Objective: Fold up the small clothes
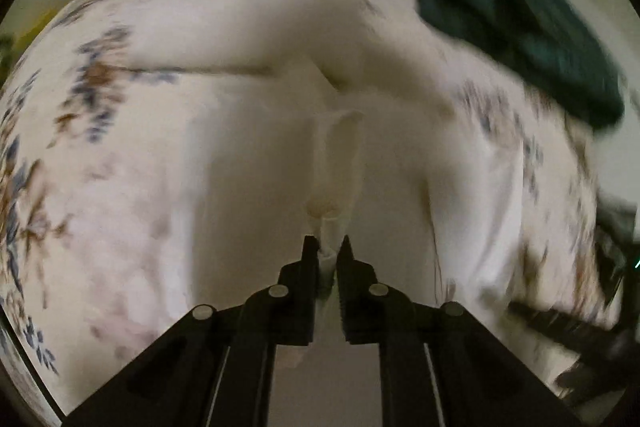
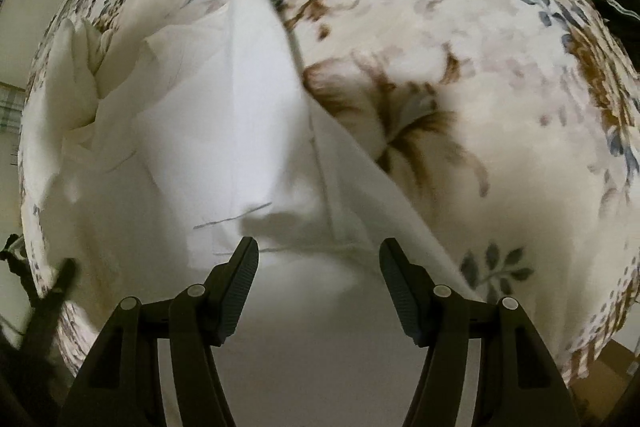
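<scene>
Left gripper (image 1: 329, 247) pinching blurred white garment (image 1: 340, 155)

No legible text, labels, brands, numbers or signs in either wrist view, white garment (image 2: 248, 99) unmarked where visible, floral bedspread (image 2: 460, 75) bearing pattern only, left wrist view too blurred to resolve fine print

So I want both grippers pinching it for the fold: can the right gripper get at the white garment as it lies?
Probably yes. The right gripper is open, the white garment lies just ahead of its fingertips, and nothing sits between them. The left gripper already pinches it.
</scene>
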The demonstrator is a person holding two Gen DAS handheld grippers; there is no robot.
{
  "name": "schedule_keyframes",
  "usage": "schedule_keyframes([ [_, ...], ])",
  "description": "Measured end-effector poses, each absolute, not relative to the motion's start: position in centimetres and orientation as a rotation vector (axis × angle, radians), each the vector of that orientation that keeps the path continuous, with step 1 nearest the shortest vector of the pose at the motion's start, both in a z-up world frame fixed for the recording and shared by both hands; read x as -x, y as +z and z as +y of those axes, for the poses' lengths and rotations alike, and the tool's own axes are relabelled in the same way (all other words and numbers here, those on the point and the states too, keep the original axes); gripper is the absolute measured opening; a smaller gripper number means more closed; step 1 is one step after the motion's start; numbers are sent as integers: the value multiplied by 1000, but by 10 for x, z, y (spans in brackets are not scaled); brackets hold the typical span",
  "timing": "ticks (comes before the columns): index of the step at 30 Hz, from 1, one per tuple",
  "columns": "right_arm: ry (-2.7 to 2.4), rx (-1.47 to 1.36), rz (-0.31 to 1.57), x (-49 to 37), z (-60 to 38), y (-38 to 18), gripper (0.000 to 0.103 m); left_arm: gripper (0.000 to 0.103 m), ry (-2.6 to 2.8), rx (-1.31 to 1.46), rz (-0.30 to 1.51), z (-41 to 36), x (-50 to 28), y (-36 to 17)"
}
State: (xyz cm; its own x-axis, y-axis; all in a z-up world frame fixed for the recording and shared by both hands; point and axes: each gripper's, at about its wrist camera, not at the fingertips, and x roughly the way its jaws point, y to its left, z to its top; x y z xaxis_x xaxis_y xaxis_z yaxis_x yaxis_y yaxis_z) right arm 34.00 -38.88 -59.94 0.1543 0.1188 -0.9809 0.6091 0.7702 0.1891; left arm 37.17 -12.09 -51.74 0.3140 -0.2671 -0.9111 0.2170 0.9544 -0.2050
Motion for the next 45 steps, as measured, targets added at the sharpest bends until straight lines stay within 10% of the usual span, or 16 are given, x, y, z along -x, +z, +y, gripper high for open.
schedule_keyframes([
  [3, -353, -648, 1403, -329, -397, -590, 65, 14, -312, -4, 1261, -131, -361, -528],
  [5, -296, -672, 1408, -328, -397, -584, 65, 40, -289, -9, 1258, -121, -355, -524],
  [7, -230, -707, 1412, -337, -390, -580, 66, 94, -244, -17, 1242, -105, -357, -519],
  [19, 125, -800, 1492, -431, -289, -621, 69, 94, 126, -134, 1224, -22, -420, -551],
  [20, 148, -804, 1494, -432, -280, -624, 62, 94, 134, -155, 1230, -23, -425, -560],
  [22, 132, -706, 1473, -427, -273, -616, 4, 94, 128, -186, 1244, -30, -435, -571],
  [28, 33, -636, 1517, -406, -294, -616, 6, 94, 112, -205, 1265, -33, -439, -582],
  [38, -48, -800, 1476, -344, -435, -533, 67, 94, 84, -172, 1131, -51, -391, -492],
  [45, 12, -717, 1551, -268, -523, -490, 67, 94, 68, -180, 1162, -116, -305, -464],
])
